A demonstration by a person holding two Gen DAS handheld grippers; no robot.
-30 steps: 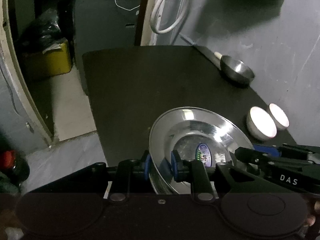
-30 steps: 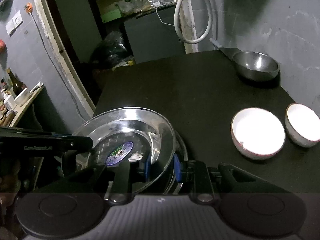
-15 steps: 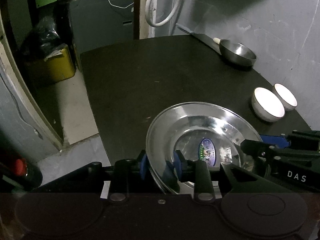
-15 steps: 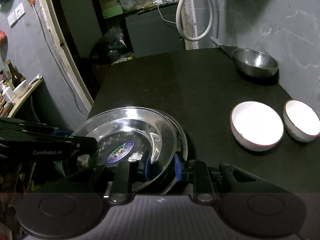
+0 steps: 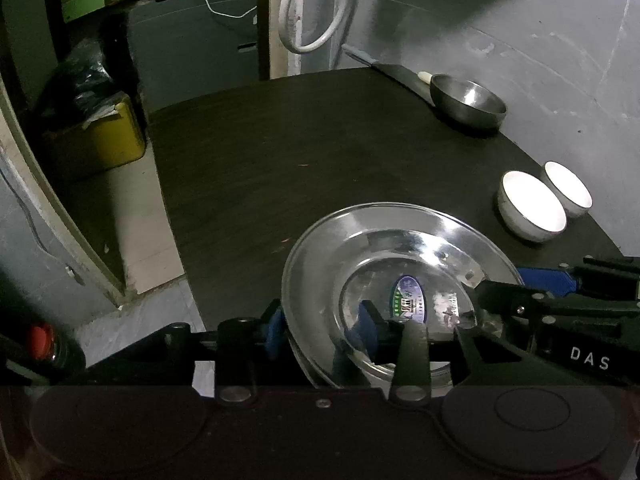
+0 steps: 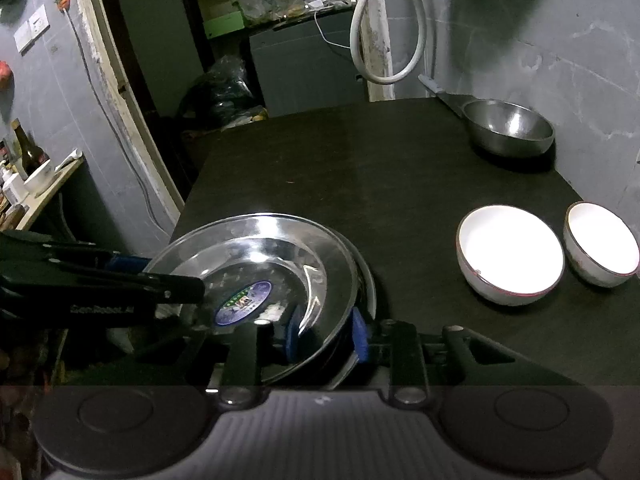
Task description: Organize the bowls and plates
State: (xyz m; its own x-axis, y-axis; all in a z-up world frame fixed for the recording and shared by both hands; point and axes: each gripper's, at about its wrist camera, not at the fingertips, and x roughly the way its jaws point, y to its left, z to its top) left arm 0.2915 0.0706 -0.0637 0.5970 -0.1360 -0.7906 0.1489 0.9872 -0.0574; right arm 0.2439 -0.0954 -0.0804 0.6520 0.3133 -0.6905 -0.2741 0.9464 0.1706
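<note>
A shiny steel plate (image 5: 400,232) with a blue sticker lies nested on a second steel plate (image 6: 370,280) near the front of the dark table (image 5: 280,160). My left gripper (image 5: 320,328) straddles the stack's left rim. Its jaws are opening, and its blue pads (image 5: 274,326) stand off the metal. My right gripper (image 6: 326,336) straddles the right rim, its jaws also opening, with the rim loose between the pads. Each gripper also shows in the other view, the left gripper (image 6: 120,280) and the right gripper (image 5: 560,300).
Two white bowls (image 6: 510,256) (image 6: 602,244) sit side by side at the right. A steel bowl (image 6: 508,128) stands at the back right by the wall, beside a knife (image 5: 384,68). The table's left edge drops to the floor, where a yellow box (image 5: 100,136) stands.
Both pairs of jaws have widened, the left more than the right. The top plate, held tilted before, now lies level in the lower one.
</note>
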